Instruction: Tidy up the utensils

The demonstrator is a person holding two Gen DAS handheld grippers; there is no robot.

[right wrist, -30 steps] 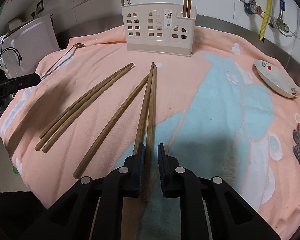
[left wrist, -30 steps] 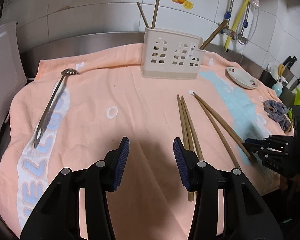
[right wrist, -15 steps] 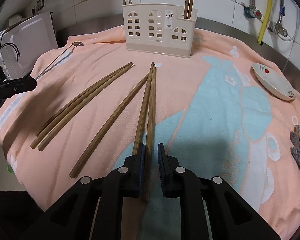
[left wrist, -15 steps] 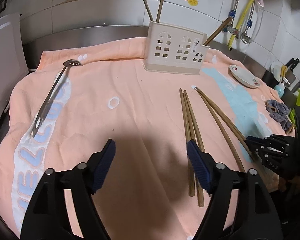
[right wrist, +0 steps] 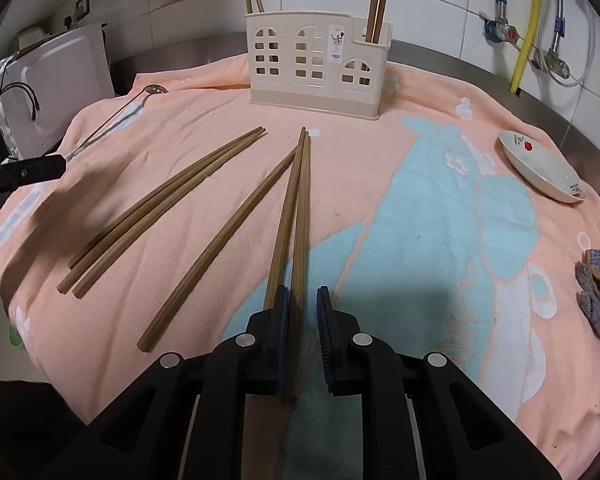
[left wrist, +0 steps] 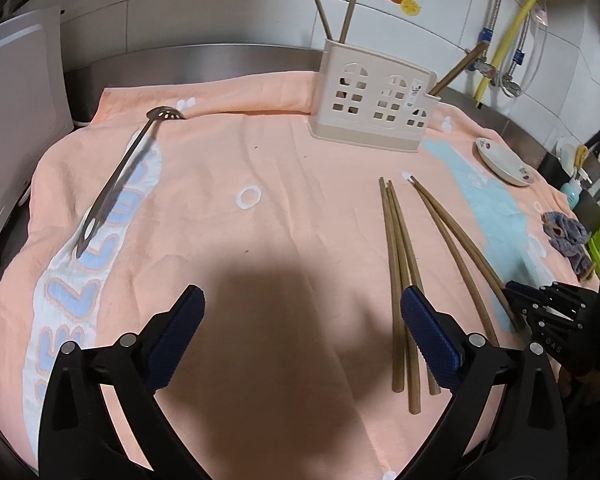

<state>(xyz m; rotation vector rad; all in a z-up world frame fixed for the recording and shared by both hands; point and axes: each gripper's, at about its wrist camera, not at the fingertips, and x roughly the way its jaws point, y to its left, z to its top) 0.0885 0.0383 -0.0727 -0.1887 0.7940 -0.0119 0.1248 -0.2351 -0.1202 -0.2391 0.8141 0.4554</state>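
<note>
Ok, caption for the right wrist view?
Right hand-held gripper straddling a chopstick pair on the peach towel, utensil caddy behind.

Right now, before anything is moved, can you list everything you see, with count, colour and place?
towel: one, peach with blue patterns, covers the counter
holder: one, cream, at the far side of the towel
standing chopsticks: four, brown, two at each end of the holder
lying chopsticks: six, brown, on the towel in front of the holder
spoon: one, metal, slotted, left on the towel
dish: one, white with red flowers, right edge
rag: one, grey, right edge
appliance: one, white, left of the towel
hose: one, yellow, on the wall
left gripper: black, blue pads, jaws opening, only towel between
right gripper: black, jaws narrow around one lying chopstick, gap at one pad
</note>
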